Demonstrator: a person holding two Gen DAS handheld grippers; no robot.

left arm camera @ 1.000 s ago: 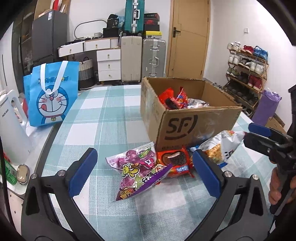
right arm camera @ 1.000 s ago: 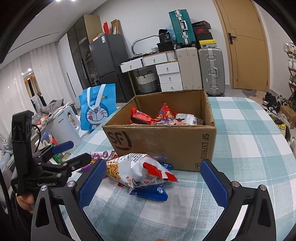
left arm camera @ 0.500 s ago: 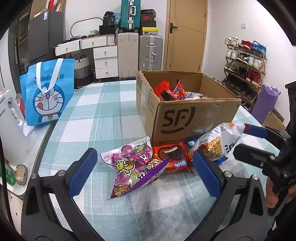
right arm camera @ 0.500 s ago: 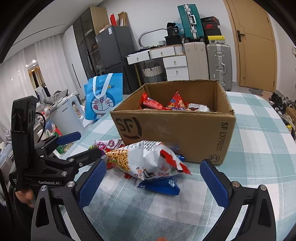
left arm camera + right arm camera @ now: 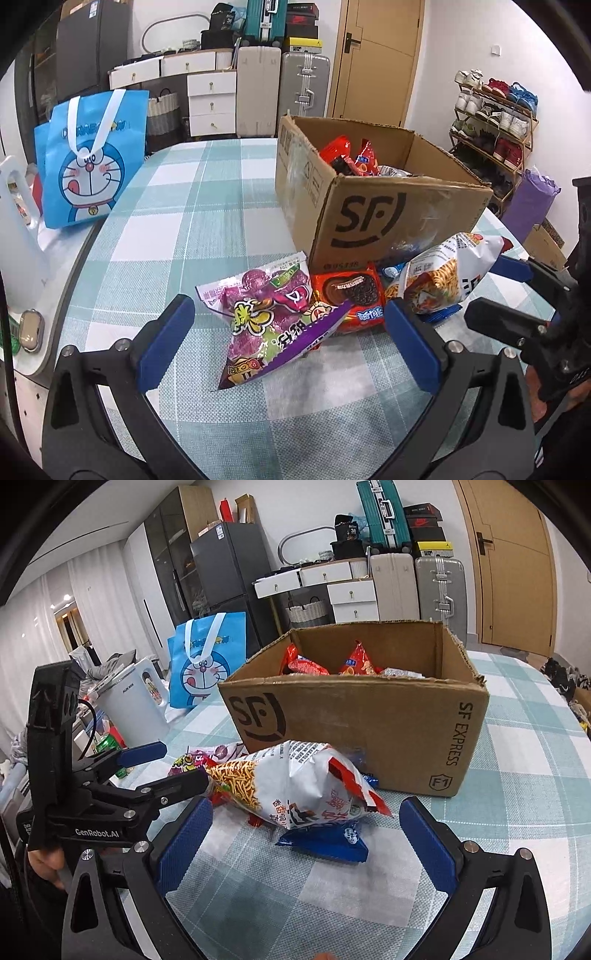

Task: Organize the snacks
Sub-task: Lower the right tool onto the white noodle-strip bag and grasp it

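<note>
Covering the table, checked teal cloth [image 5: 221, 206], cardboard box [image 5: 388, 221] on it, suitcases [image 5: 280, 88] behind, both tools' jaws spread apart.

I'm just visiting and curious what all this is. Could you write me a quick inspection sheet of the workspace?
Surface: checked tablecloth.
Job's things: cardboard box partly filled; white noodle bag, purple candy bag, cookie pack and blue packet lie outside it.
Clutter: blue cartoon bag, white kettle.
Grippers: left tool open, empty; right tool open, empty.
Cables: black cable on left tool.
Surroundings: suitcases, drawers, shoe rack, door.
</note>
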